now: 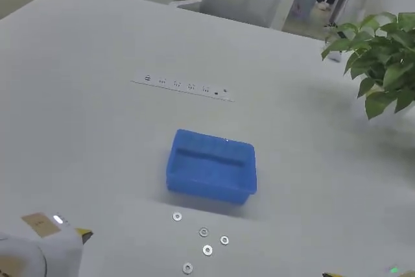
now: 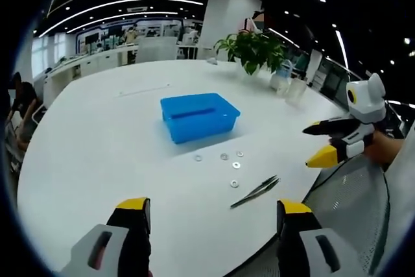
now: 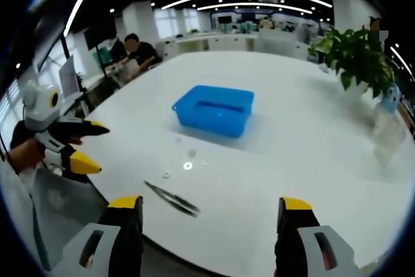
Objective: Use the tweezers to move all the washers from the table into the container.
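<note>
The left hand-held gripper (image 2: 214, 207) is held with its jaws spread wide, and nothing is gripped. The right hand-held gripper (image 3: 211, 204) is likewise spread wide and empty. Both are held at the near edge of the counter (image 1: 97, 128). The tweezers (image 2: 255, 191) are laid flat on the counter just ahead of both hand-held grippers, untouched. Five washers (image 1: 203, 232) are scattered just beyond the tweezers. The blue container (image 1: 207, 183) is set farther ahead, near the washers.

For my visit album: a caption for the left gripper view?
Open left gripper faces tweezers, scattered washers and a blue container on the white table.
</note>
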